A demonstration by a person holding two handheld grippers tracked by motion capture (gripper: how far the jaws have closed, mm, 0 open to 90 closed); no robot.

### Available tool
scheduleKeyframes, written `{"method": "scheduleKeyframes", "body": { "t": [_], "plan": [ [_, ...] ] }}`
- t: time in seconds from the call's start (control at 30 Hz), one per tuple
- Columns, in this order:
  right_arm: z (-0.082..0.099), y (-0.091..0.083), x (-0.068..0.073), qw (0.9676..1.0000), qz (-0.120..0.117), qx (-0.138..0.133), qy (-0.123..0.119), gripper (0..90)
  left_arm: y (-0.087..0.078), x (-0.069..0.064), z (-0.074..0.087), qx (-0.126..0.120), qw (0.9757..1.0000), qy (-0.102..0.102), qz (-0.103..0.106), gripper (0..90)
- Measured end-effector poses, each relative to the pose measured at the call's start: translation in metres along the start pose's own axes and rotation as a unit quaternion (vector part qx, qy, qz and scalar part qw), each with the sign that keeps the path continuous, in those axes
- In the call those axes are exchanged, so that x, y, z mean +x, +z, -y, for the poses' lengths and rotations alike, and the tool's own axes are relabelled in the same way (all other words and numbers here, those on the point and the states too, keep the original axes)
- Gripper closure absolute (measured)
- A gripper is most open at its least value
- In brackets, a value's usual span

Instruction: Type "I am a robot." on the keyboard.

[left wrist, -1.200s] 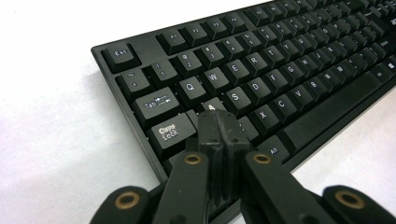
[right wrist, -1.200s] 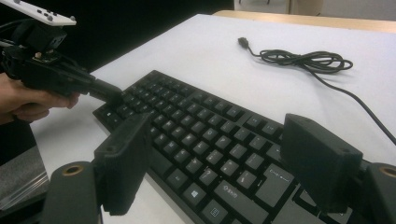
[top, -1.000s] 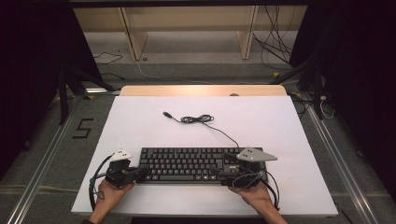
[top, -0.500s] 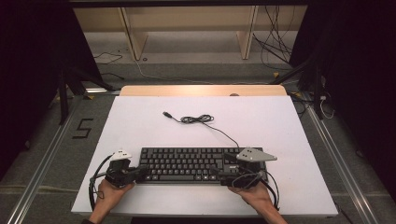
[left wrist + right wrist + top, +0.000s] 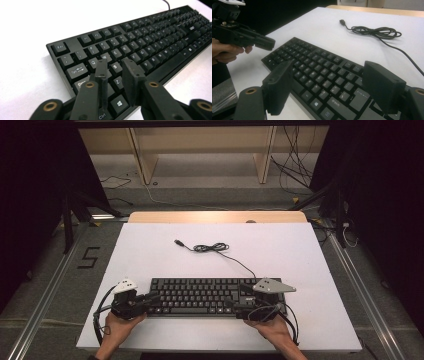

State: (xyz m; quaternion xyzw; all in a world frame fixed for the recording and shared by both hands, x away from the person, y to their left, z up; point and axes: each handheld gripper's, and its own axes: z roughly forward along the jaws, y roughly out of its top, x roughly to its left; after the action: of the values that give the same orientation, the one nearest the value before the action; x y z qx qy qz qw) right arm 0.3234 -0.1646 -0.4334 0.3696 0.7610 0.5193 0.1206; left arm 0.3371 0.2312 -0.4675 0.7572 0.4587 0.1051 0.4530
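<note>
White table (image 5: 150,255), seen from above, bearing a black wired keyboard (image 5: 200,295) near its front edge; the keyboard's cable (image 5: 215,248) runs back in a loose coil toward the middle of the table and ends in a free USB plug (image 5: 177,242). The left gripper (image 5: 150,298) sits at the keyboard's left end, the right gripper (image 5: 235,304) at its right end, each held from below by a hand.

Step in hand, as judged: working the keys at both ends of the keyboard, the left gripper hovering over the lower-left letter keys (image 5: 113,67). Its jaws stand a narrow way apart with only keycaps showing between them; nothing is gripped. The right gripper's jaws stand wide apart above the right part of the key field (image 5: 329,82), likewise holding nothing.

Next move, as judged: lowering one jaw tip squarely onto a single key calls for a small, steady descent, so that neighbouring caps are not pressed.

Against the earlier frames: the left jaws have just been opening from shut; keyboard, cable and both hands lie as before.
</note>
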Motion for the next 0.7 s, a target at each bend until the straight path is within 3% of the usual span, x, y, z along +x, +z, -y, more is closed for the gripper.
{"method": "scheduleKeyframes", "body": {
  "t": [0.7],
  "plan": [
    [-0.001, 0.014, 0.008, 0.9999, -0.012, 0.01, -0.007, 26.1, -0.002, -0.003, -0.002, -0.021, 0.9997, -0.012, 0.009, 51.7]
  ]
}}
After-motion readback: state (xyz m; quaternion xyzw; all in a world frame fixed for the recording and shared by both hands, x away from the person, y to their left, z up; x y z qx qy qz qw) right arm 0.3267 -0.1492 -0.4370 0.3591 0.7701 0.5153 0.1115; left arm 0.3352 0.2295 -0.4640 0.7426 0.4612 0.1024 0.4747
